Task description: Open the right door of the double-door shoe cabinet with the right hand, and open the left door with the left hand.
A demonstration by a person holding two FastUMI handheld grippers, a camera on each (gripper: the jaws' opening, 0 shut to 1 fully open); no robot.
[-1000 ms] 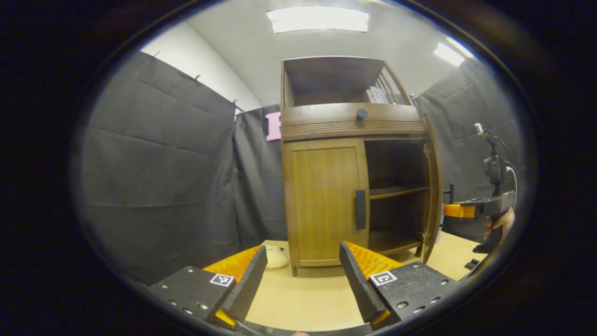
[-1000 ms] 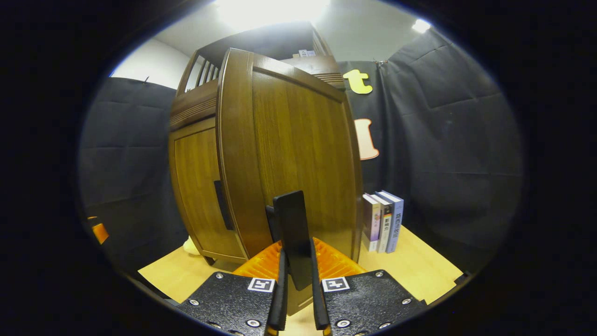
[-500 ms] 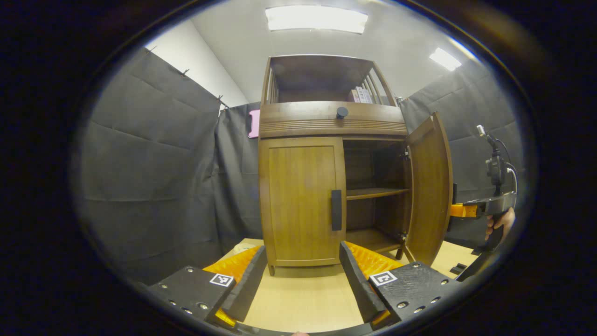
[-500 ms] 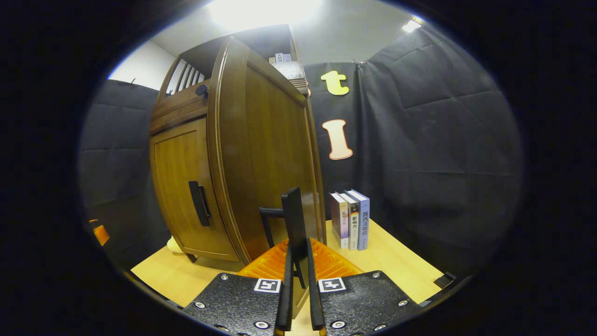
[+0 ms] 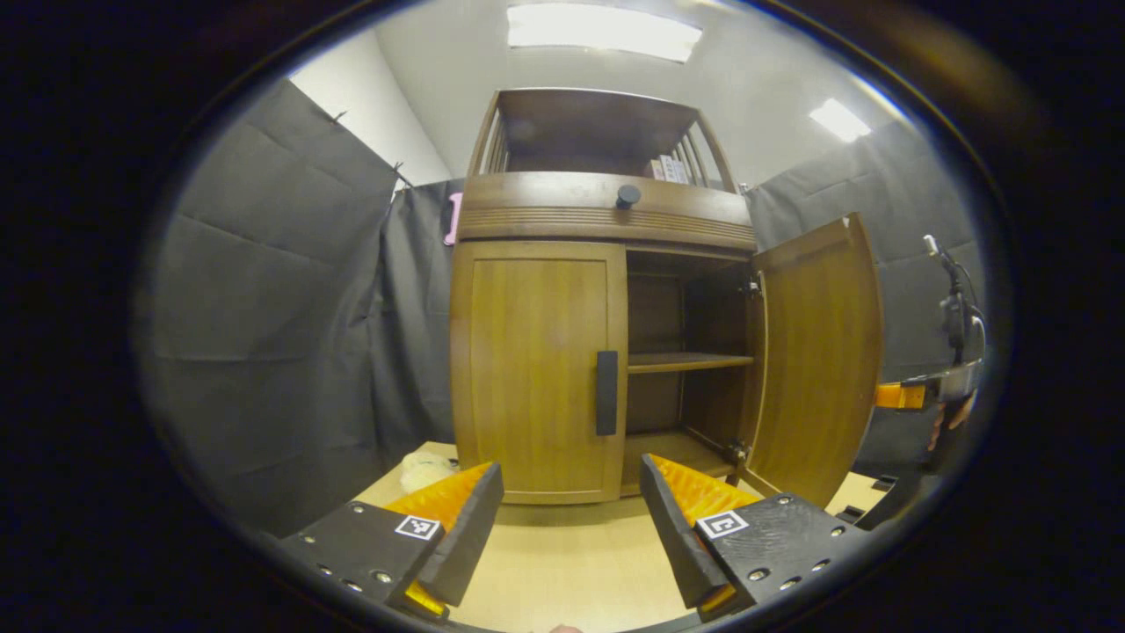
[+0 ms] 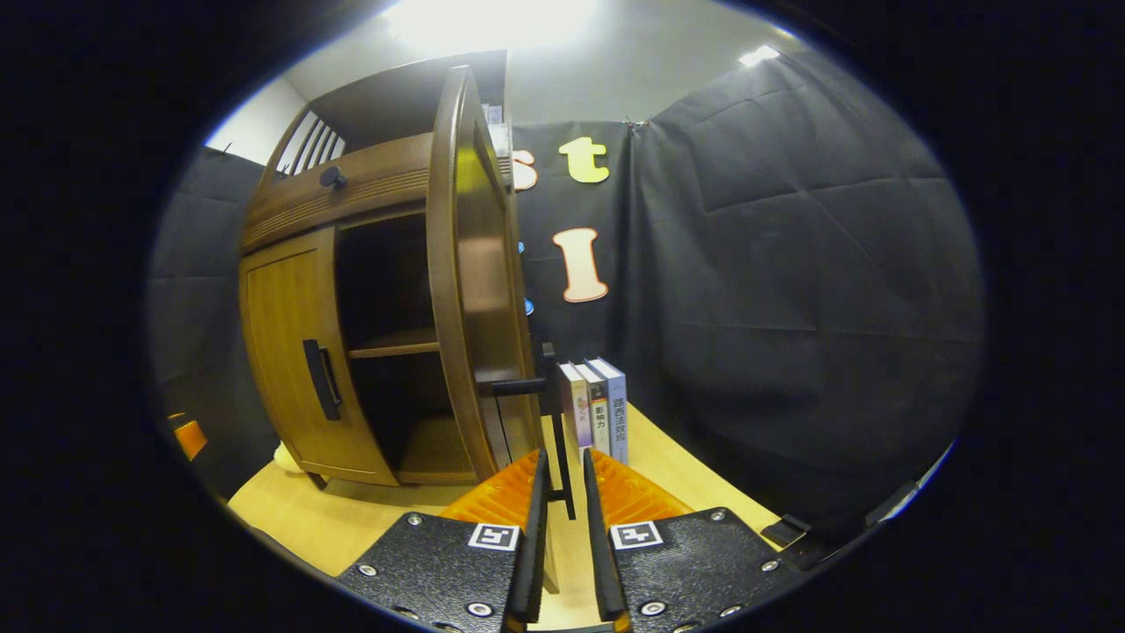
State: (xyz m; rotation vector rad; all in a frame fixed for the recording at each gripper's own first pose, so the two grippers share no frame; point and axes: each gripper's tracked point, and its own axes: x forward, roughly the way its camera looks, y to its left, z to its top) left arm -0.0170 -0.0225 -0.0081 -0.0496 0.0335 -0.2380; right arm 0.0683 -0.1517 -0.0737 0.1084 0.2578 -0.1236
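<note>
Right door [image 5: 813,360] swung wide, left door [image 5: 536,369] shut.
Right gripper [image 6: 562,527] pinches the door's handle [image 6: 552,422]; left gripper [image 5: 571,519] (fingers spread, empty) should square up to the left handle [image 5: 606,393].

We hold our black-and-orange left gripper [image 5: 571,519] level, its jaws spread wide; our black-and-orange right gripper [image 6: 562,519] (narrow-jawed) pinches a thin black handle [image 6: 557,440].

Cream lump [image 5: 424,469] beside cabinet [image 5: 536,369] too small.
</note>
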